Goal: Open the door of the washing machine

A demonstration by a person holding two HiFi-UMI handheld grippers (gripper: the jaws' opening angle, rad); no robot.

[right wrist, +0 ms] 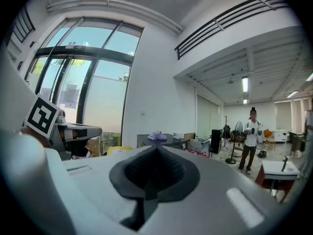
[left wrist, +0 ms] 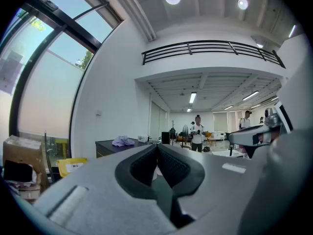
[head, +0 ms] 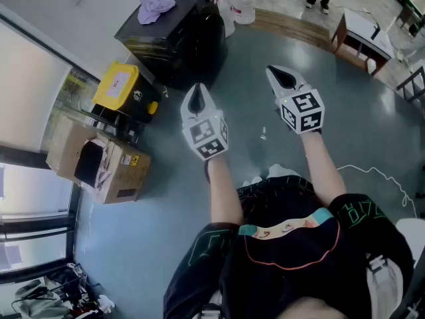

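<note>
While the person stands over a wide blue-grey floor (head: 166,244), both grippers are held out in front at about the same height, side by side and apart, with nothing in either. Along the left edge of the head view runs a tall glazed window wall (head: 26,98). Against the white wall beyond it stands a black cabinet (head: 174,35), the largest piece of furniture in sight. Nearer the person, beside the window, lies an opened cardboard box (head: 99,161), and between box and cabinet sits a dark crate with a yellow lid (head: 116,85).

The left gripper (head: 197,92) points towards the cabinet; its own view shows the dark pads pressed tip to tip with nothing between them (left wrist: 157,148). The right gripper (head: 277,73) points out across the open floor, and its jaws are likewise fully closed and empty (right wrist: 156,151).

A lilac cloth (head: 156,6) lies crumpled on the cabinet top. A thin white cable (head: 378,175) trails over the floor at the right.

No view shows a washing machine that I can pick out.
</note>
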